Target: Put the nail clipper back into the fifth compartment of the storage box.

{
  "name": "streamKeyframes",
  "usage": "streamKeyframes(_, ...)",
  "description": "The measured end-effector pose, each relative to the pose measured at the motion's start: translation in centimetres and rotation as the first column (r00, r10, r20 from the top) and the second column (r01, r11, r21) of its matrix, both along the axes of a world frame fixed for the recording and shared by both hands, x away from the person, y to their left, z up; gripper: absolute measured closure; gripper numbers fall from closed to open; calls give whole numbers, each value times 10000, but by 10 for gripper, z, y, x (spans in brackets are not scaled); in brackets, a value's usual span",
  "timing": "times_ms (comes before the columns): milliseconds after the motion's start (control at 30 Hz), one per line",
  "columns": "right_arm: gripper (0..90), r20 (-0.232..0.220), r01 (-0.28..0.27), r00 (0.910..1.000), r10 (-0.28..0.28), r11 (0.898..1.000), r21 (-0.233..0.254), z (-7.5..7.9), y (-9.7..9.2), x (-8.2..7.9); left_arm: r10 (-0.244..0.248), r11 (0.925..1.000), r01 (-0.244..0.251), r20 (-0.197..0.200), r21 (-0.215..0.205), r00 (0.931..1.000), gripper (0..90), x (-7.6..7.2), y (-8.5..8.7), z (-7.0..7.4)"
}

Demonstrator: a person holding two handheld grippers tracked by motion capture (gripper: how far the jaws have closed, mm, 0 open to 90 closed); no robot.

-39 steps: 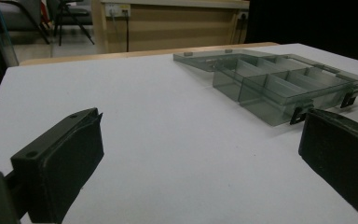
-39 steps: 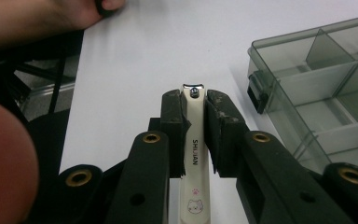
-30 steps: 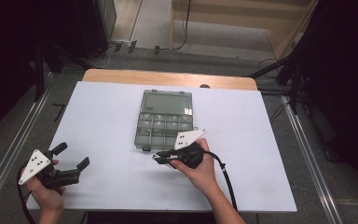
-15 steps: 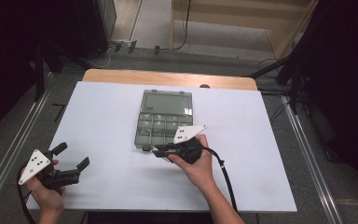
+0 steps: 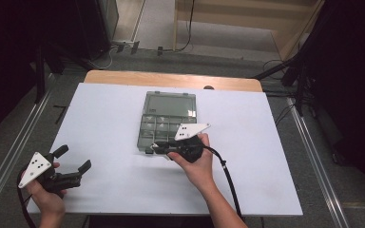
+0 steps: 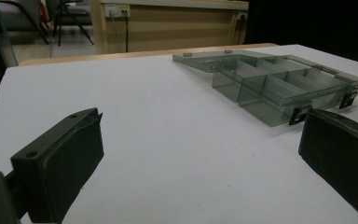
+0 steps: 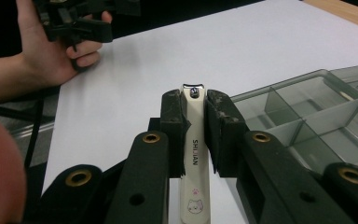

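A white table top (image 5: 114, 118) takes up the middle of the high view, with a strip of wooden edge along its far side. At the centre of that frame lies a clear grey compartment box (image 5: 167, 121), its lid folded back flat toward the top of the picture. The dividers show plainly in the left gripper view, upper right, but whether the compartments hold anything cannot be made out.

The right gripper (image 5: 159, 148) sits just below the box's near edge in the high view, where the hand and the grey plate cover most of it and its load cannot be seen. The right gripper view settles it: the jaws are clamped on a cream nail clipper (image 7: 193, 140), which stands lengthwise between the pads, its tip poking past them and its tail cut off at the bottom of the frame.

The left gripper (image 5: 73, 164) rests at the lower left of the high view, jaws spread wide with nothing between them and well apart from the box.
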State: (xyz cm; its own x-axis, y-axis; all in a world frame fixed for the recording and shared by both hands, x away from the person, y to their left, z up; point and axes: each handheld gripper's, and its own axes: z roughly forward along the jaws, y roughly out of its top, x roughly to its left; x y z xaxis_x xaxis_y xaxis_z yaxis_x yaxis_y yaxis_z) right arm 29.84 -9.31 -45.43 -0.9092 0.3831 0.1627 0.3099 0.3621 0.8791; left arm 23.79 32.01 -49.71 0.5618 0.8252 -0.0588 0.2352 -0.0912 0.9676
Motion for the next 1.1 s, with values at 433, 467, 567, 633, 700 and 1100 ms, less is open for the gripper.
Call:
streamKeyframes(433, 793, -165, 371, 9992, -369, 9993, 77, 5, 5, 7, -12, 10000, 12, -3, -20, 10000, 0, 0, 0, 0)
streamKeyframes(467, 793, -227, 407, 9989, -404, 9991, 111, 5, 6, 8, -11, 10000, 11, -1, -29, 10000, 0, 0, 0, 0)
streamKeyframes(567, 793, -290, 481, 9984, -476, 9987, 171, 5, 8, 10, -23, 10000, 23, 7, -13, 10000, 0, 0, 0, 0)
streamKeyframes(633, 793, -329, 605, 9977, -595, 9977, 308, 4, 9, 11, -23, 10000, 23, 9, -9, 10000, 0, 0, 0, 0)
streamKeyframes(700, 793, -363, 748, 9966, -733, 9963, 413, 4, 9, 13, -13, 10000, 13, 0, -24, 10000, 0, 0, 0, 0)
streamKeyframes(1100, 793, -457, 1319, 9906, -1288, 9885, 734, 4, 21, 20, -30, 10000, 30, -3, -32, 10000, 0, 0, 0, 0)
